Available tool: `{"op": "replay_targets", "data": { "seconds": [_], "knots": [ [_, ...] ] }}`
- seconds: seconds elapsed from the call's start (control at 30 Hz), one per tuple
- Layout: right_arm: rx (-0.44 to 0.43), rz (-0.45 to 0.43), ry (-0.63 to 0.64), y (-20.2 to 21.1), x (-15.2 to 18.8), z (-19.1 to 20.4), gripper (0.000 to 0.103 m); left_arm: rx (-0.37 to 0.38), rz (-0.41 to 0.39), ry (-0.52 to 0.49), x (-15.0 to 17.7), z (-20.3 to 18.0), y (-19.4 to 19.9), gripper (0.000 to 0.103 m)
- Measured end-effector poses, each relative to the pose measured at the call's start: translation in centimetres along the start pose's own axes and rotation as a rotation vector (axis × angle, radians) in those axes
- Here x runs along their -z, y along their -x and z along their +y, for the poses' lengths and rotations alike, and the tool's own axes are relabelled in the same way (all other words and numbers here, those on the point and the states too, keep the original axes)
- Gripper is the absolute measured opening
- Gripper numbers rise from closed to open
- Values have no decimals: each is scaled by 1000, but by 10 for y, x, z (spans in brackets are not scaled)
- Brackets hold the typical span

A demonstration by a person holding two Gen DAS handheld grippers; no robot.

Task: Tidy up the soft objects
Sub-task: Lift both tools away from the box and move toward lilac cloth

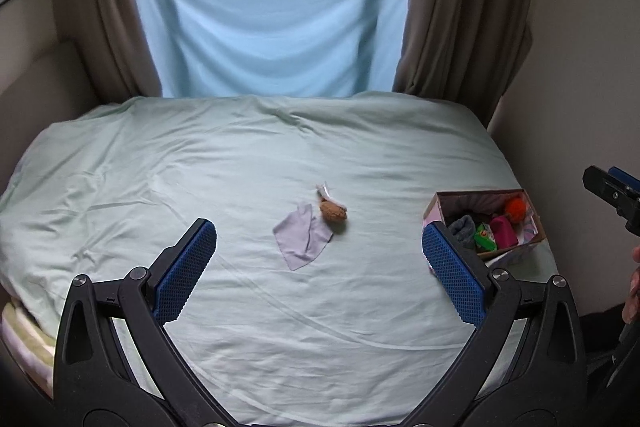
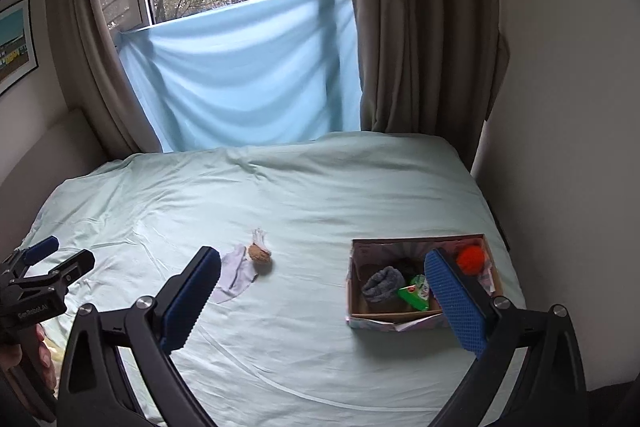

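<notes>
Ahead of my left tongs (image 1: pixel 320 259), spread wide and empty, the grey cloth (image 1: pixel 302 237) lies flat on the bed (image 1: pixel 200 167), the brown plush toy (image 1: pixel 333 213) touching its far right corner. My right tongs (image 2: pixel 316 299), also spread, hang nearer the box (image 2: pixel 352 291).

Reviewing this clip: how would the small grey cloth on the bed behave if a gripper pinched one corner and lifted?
The grey cloth lies flat with soft folds, so it is probably floppy and would drape. It looks thin, so likely very light. It touches the brown plush toy, which lifting might nudge.
</notes>
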State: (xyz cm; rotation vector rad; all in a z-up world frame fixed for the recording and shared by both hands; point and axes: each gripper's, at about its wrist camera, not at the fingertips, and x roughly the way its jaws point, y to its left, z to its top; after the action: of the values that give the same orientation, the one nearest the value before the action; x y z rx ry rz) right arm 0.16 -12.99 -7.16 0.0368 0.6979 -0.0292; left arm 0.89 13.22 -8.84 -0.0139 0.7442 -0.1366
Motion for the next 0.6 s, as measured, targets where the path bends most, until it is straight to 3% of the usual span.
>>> {"op": "replay_targets", "data": {
  "seconds": [0.3,0.6],
  "knots": [
    [-15,12,-46,-23,0,47,102,89,56,-28,-2,36,-33,103],
    [-53,19,-86,-85,-2,80,102,100,106,-72,1,62,-110,103]
  ]
}}
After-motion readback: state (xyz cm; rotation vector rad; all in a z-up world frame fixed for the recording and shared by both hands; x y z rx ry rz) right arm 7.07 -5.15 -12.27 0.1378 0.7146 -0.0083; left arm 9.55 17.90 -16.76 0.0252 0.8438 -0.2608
